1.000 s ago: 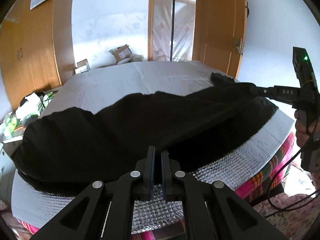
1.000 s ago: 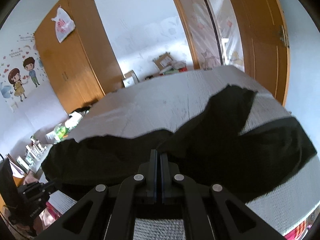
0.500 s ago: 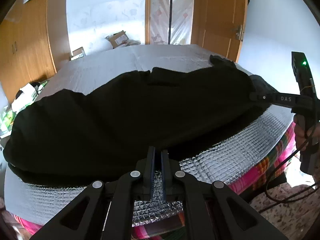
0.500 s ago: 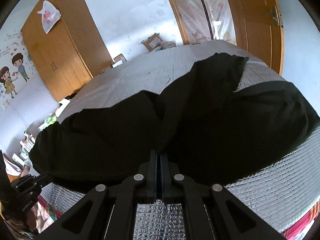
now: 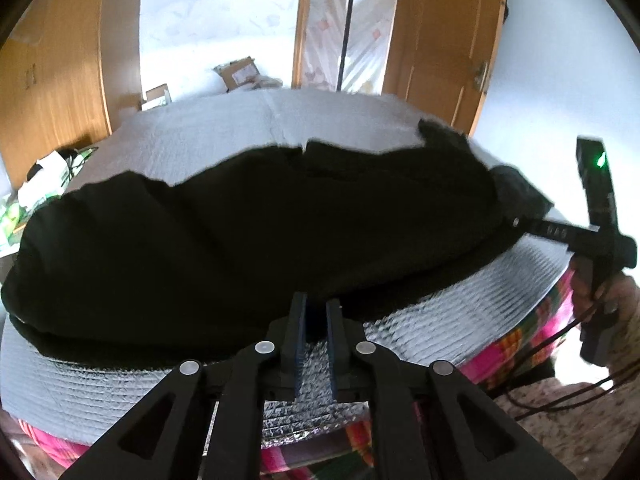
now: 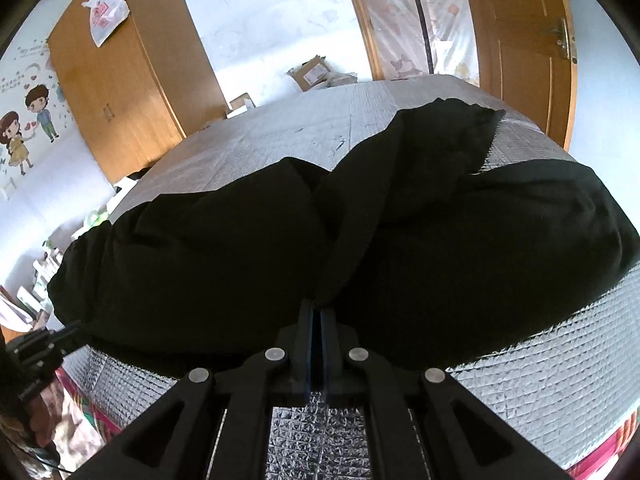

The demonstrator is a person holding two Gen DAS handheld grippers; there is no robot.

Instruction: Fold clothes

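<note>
A black garment (image 5: 256,232) lies spread across the bed's silver quilted foil cover (image 5: 472,308), near its front edge. At its left end, the left gripper (image 5: 316,312) is opening, a narrow gap between its pads at the cloth's hem. At the right end, the right gripper (image 6: 317,314) stays out of sight of nothing: its jaws are pressed together on a bunched fold of the garment.

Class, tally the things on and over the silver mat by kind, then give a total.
Black garment: 1
Silver quilted mat: 1
Claws: 2 (left claw, right claw)
Total: 4
</note>
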